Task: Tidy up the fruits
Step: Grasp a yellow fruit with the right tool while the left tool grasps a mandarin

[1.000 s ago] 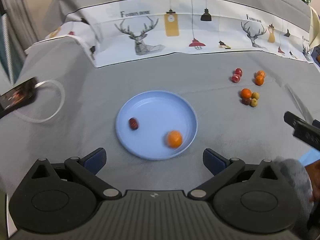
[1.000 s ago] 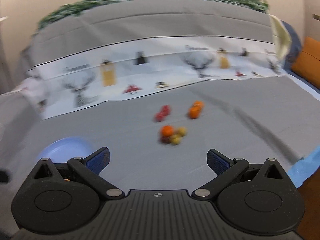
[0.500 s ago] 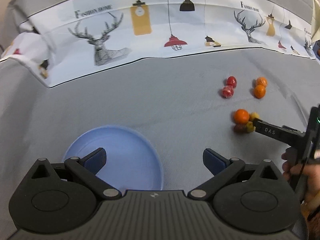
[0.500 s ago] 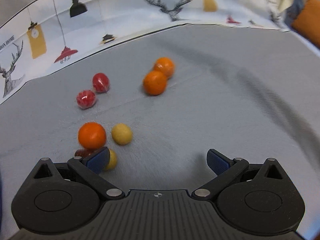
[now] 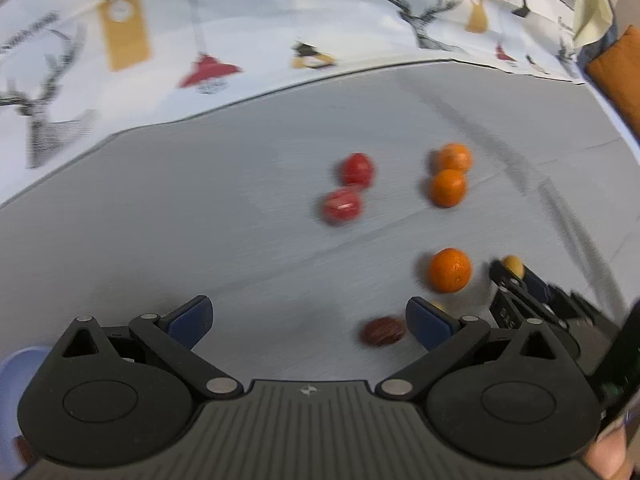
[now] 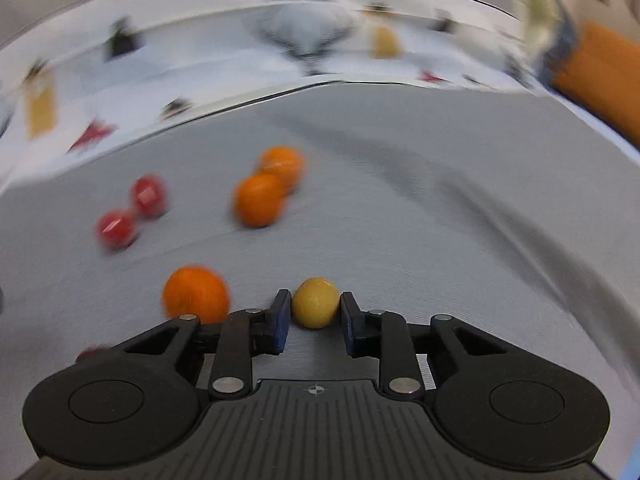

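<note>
While the left gripper (image 5: 308, 316) hangs with its jaws spread wide and nothing between them, the dark red fruit (image 5: 382, 331) lies just beside its right finger. Left of the yellow fruit (image 6: 315, 302) lie two red fruits (image 6: 132, 212), then the near orange (image 6: 196, 294) just beside it; two more oranges (image 6: 268, 188) sit behind. The right gripper (image 6: 314, 314) has just been closing, and its pads now clamp the yellow fruit at its widest part, on the grey cloth (image 6: 440, 240). It looks small, light, smooth and round, so I think it may slip out; a gentle hold across the middle seems best.
</note>
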